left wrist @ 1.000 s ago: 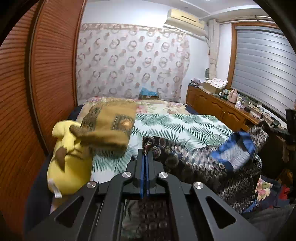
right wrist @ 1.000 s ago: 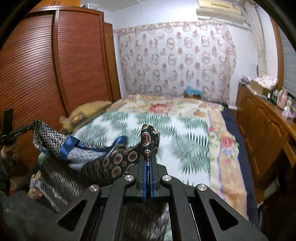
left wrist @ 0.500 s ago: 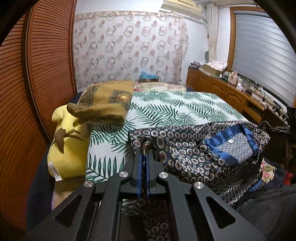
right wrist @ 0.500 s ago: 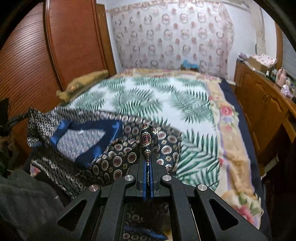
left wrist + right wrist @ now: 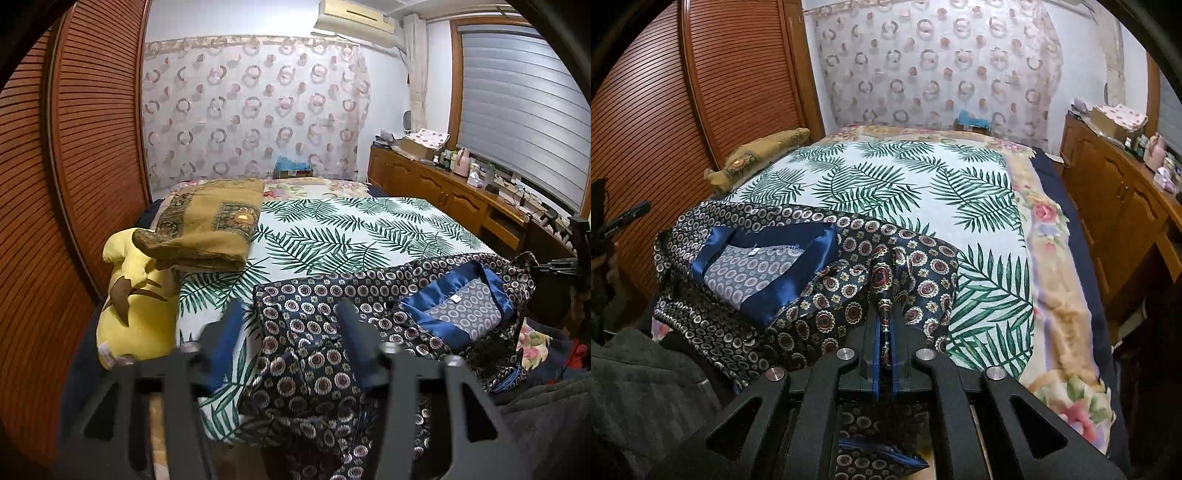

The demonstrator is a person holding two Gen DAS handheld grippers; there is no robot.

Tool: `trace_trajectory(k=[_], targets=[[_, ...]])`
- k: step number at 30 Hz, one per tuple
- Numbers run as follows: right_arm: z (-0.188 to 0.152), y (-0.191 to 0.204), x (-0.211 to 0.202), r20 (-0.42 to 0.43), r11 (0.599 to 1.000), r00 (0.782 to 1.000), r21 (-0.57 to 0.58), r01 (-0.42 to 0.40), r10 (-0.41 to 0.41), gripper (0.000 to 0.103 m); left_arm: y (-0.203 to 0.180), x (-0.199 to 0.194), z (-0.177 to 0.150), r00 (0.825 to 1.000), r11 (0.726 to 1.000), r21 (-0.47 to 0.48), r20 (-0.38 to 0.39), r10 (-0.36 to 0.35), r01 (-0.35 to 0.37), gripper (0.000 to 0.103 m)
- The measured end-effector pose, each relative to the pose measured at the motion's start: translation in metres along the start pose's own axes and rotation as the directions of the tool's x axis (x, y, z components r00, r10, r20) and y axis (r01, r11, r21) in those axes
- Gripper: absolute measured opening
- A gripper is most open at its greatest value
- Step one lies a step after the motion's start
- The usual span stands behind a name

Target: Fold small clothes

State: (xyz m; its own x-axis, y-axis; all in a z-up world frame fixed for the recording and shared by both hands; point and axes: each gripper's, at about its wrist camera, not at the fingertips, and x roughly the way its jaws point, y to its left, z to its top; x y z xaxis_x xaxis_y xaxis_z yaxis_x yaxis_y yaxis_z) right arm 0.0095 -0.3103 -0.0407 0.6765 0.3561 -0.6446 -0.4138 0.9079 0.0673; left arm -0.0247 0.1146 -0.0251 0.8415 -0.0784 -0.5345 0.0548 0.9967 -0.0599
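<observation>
While the left wrist view shows the yellow plush toy (image 5: 136,306) at nine o'clock under a folded brown blanket (image 5: 210,225), the right wrist view shows only the blanket's edge. The patterned garment (image 5: 369,314) lies spread on the bed (image 5: 351,236) at the near edge. The left tongs (image 5: 291,343) are opening wide around its corner without pressing; the right tongs (image 5: 884,332) are opening narrowly, cloth between them.

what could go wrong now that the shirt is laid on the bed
1. The patterned shirt hangs over the near edge of the bed; as both hand-held grippers open, it may slide off.
2. Cloth sits between the right hand-held gripper's opening jaws and could snag when it pulls back.
3. The left hand-held gripper hovers above wrinkled fabric.
</observation>
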Motion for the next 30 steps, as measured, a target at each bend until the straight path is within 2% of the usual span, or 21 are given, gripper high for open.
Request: trace_trajectory(k=[3,5,7,17,20,22,30], targets=[[-0.001,-0.001,-0.003,0.01,1.0,1.0,-0.005,0.03,-0.03,0.029,0.001,0.017,0.002,0.999,1.0,-0.002,-0.035,-0.016,0.016,0.076],[0.001,-0.001,-0.005,0.024,1.0,0.999,-0.008,0.022,-0.021,0.033,0.003,0.03,0.002,0.998,1.0,-0.002,-0.065,-0.025,0.025,0.079],[0.003,0.0,-0.005,0.033,0.999,0.999,-0.017,0.031,-0.031,0.041,0.004,0.042,0.004,0.995,0.999,0.0,-0.09,-0.034,0.034,0.08],[0.022,-0.011,0.019,0.063,0.997,0.995,-0.004,0.073,-0.073,0.05,0.021,0.07,0.027,0.994,1.0,-0.029,-0.107,-0.006,0.003,0.08],[0.031,-0.02,0.036,0.068,0.993,0.991,0.02,0.118,-0.119,0.051,0.029,0.083,0.037,0.99,1.0,-0.025,-0.139,-0.014,0.01,0.08],[0.037,-0.027,0.049,0.059,0.989,0.988,0.044,0.142,-0.145,0.051,0.036,0.093,0.043,0.987,1.0,-0.023,-0.162,-0.019,0.015,0.08],[0.038,-0.039,0.101,-0.03,0.991,0.993,0.073,0.116,-0.114,0.054,0.045,0.13,0.036,0.965,1.0,-0.02,-0.263,-0.018,0.013,0.08]])
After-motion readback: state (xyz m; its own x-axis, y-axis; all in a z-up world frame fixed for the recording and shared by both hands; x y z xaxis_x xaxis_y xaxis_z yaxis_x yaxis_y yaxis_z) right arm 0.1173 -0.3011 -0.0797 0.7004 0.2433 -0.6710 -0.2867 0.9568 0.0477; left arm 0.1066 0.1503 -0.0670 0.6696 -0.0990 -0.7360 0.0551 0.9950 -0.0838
